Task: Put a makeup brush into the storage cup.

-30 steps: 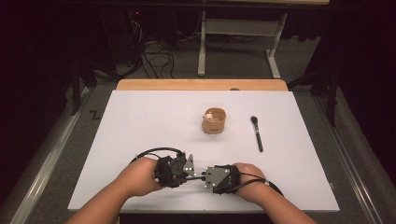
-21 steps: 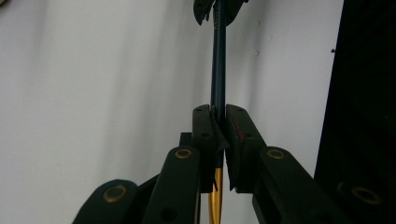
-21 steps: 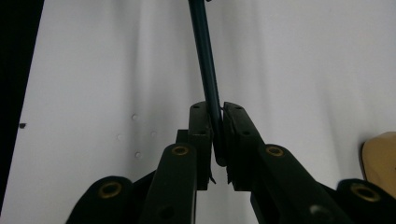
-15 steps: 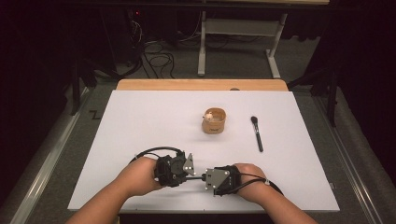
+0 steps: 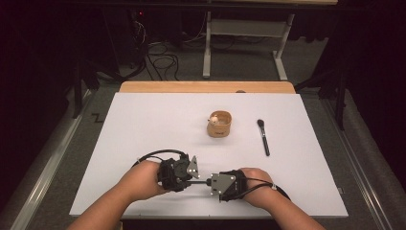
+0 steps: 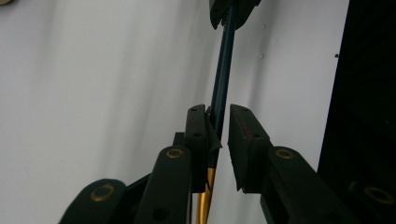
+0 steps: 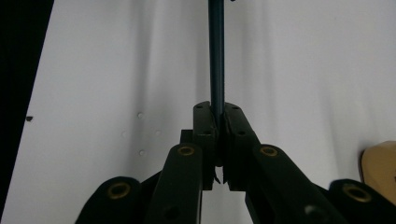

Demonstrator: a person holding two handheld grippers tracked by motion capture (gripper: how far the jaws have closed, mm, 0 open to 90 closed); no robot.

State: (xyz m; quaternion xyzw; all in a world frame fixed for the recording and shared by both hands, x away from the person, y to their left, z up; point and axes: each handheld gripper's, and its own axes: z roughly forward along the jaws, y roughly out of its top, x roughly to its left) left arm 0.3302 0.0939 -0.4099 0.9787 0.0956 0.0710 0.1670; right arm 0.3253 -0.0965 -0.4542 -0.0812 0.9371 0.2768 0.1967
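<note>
A slim dark teal stick [image 5: 203, 181] with a gold section spans the gap between my two grippers near the table's front edge. My right gripper [image 7: 217, 109] is shut on one end of the stick [image 7: 215, 56], its pads pressed to both sides. My left gripper [image 6: 217, 114] faces it from the left. Its jaws have just been opening: the stick [image 6: 224, 70] lies against one pad [image 6: 196, 126], with a gap to the other pad [image 6: 243, 133]. In the high view the left gripper [image 5: 197, 180] and right gripper [image 5: 209, 182] point at each other.
A round wooden cup [image 5: 219, 123] with something pale inside stands mid-table. A black brush [image 5: 263, 136] lies to its right. The white tabletop [image 5: 143, 124] has a wooden strip [image 5: 206, 87] along its far edge. Cables and table legs lie on the floor beyond.
</note>
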